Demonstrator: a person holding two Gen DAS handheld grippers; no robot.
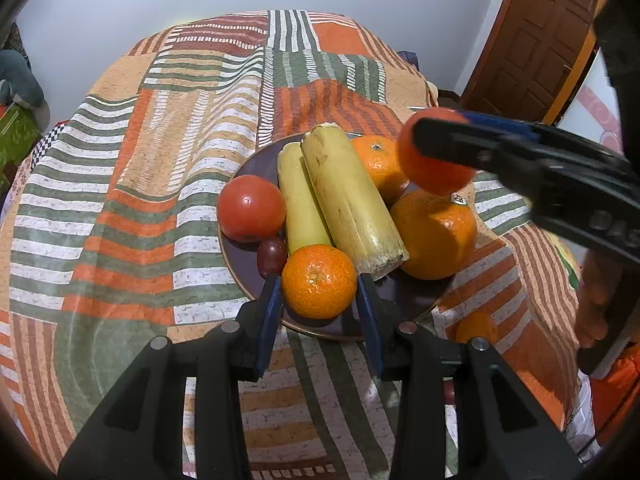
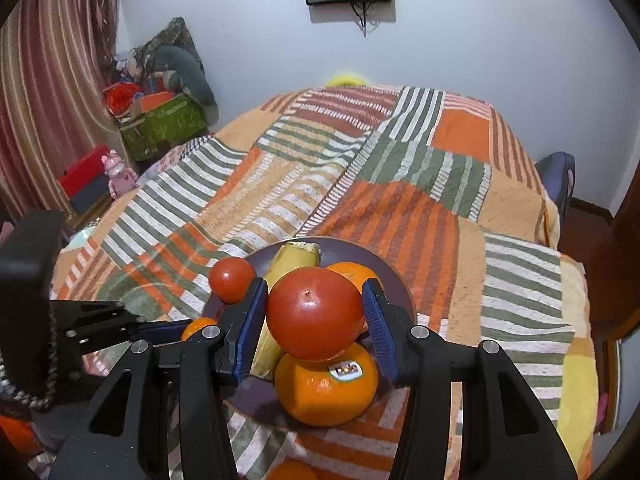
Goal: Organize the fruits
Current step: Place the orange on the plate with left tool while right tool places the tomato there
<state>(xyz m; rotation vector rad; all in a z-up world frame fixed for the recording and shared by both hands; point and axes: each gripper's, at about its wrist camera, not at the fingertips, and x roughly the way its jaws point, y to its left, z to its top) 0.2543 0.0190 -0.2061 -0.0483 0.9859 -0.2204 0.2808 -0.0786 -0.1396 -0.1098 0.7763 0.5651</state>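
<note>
A dark plate (image 1: 404,296) on the bed holds a tomato (image 1: 251,208), two yellow-green stalk pieces (image 1: 348,196), a grape (image 1: 272,255), an orange at the back (image 1: 378,164) and a large stickered orange (image 1: 436,236). My left gripper (image 1: 320,306) is shut on a mandarin (image 1: 319,280) over the plate's near rim. My right gripper (image 2: 316,318) is shut on a big red tomato (image 2: 314,312), just above the stickered orange (image 2: 326,392). In the left wrist view the right gripper (image 1: 432,140) comes in from the right with that tomato (image 1: 436,172). The left gripper (image 2: 160,328) shows at the right wrist view's left.
A striped orange, green and white quilt (image 1: 160,200) covers the bed. Another orange (image 1: 477,327) lies on the quilt near the plate's right. A person's hand (image 1: 600,300) is at the right edge. A wooden door (image 1: 536,32) stands at the right and boxes (image 2: 160,124) at the left.
</note>
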